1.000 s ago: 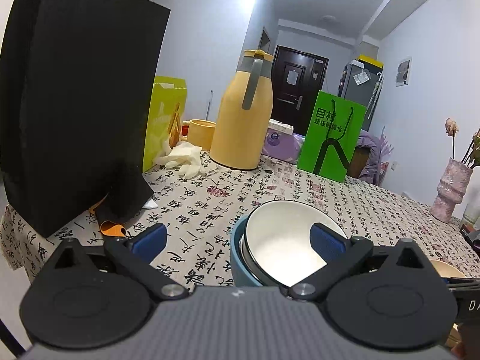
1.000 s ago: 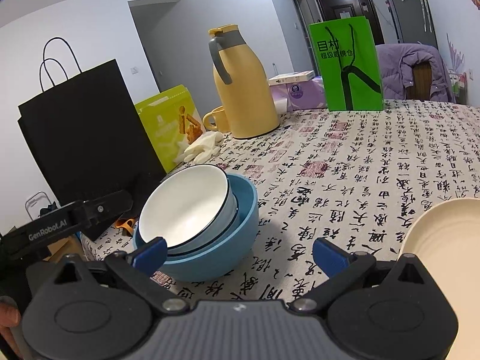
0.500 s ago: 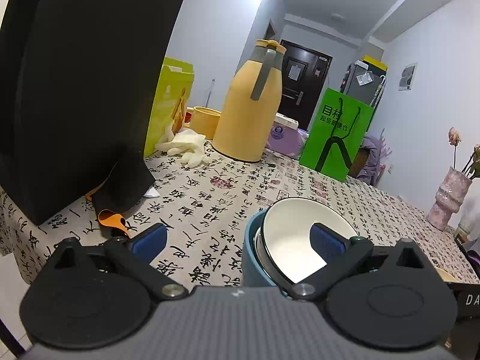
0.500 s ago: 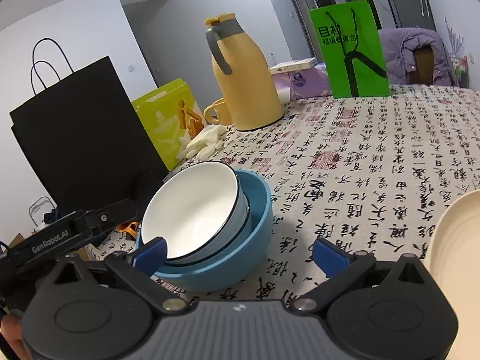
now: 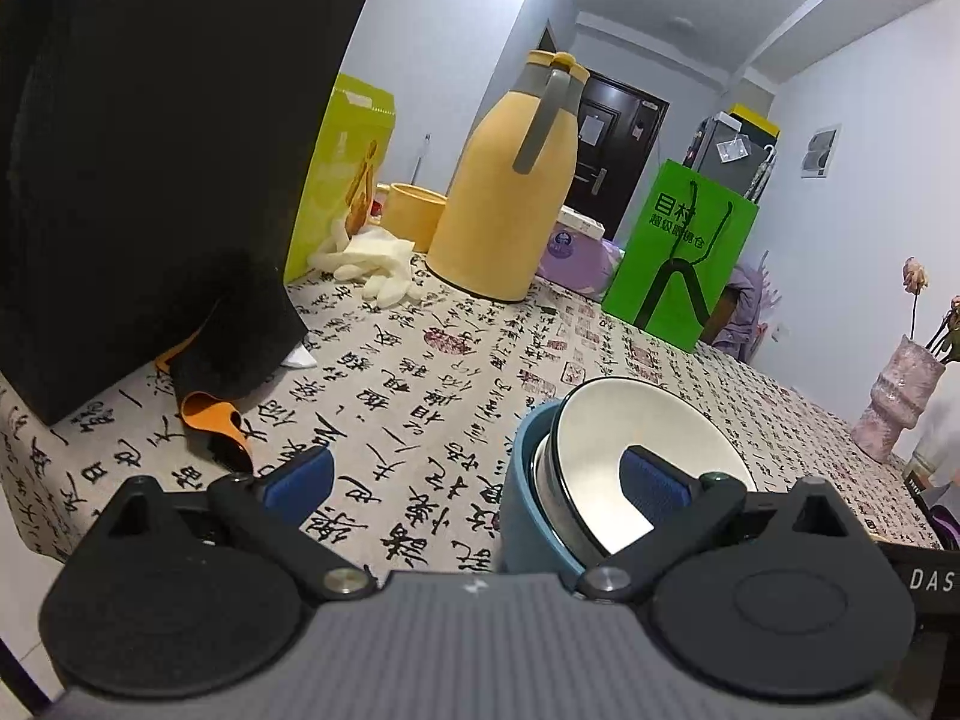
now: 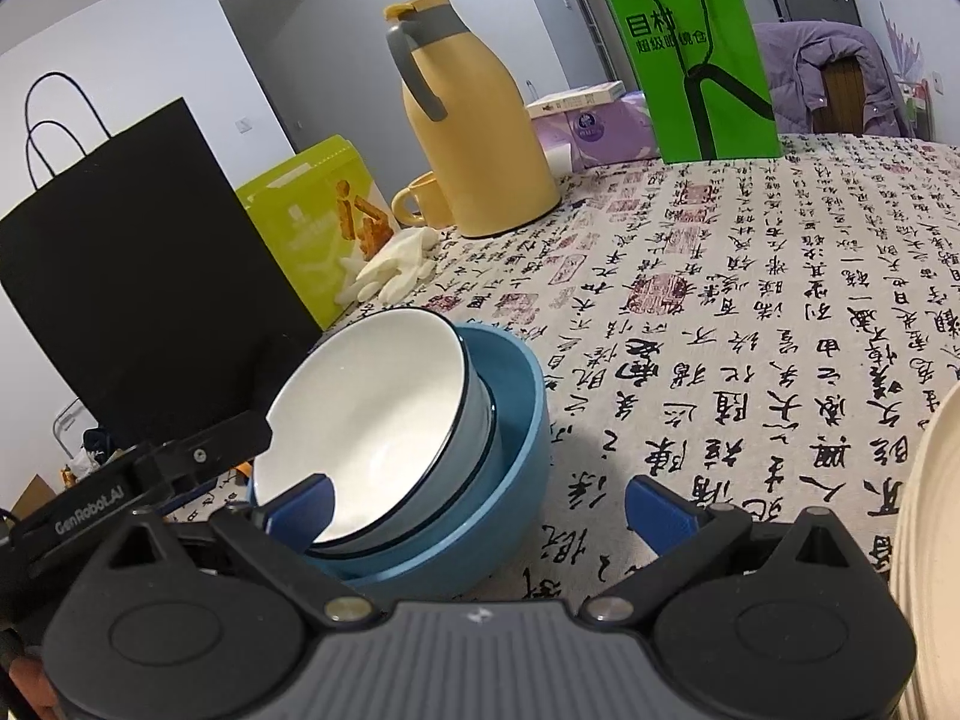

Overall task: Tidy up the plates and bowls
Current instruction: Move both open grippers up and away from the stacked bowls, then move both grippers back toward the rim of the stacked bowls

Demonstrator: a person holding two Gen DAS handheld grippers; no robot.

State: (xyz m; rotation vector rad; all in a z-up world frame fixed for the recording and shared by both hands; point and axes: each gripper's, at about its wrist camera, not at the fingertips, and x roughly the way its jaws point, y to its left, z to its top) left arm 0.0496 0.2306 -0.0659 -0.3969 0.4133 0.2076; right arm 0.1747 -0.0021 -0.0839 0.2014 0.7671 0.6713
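Observation:
A white bowl with a dark rim leans tilted inside a larger blue bowl on the printed tablecloth. My right gripper is open just in front of them, its left fingertip before the white bowl. A cream plate shows at the right edge. In the left wrist view my left gripper is open, with the blue bowl wall between its fingers and the right fingertip in front of the white bowl. The left gripper's body sits left of the bowls.
A black paper bag stands close on the left with an orange and black item at its foot. Farther back are a yellow jug, a mug, white gloves, a green bag and a pink vase.
Both grippers have come closer to the nested bowls, which now look larger. The left gripper shifted left toward the black bag. Both stay open.

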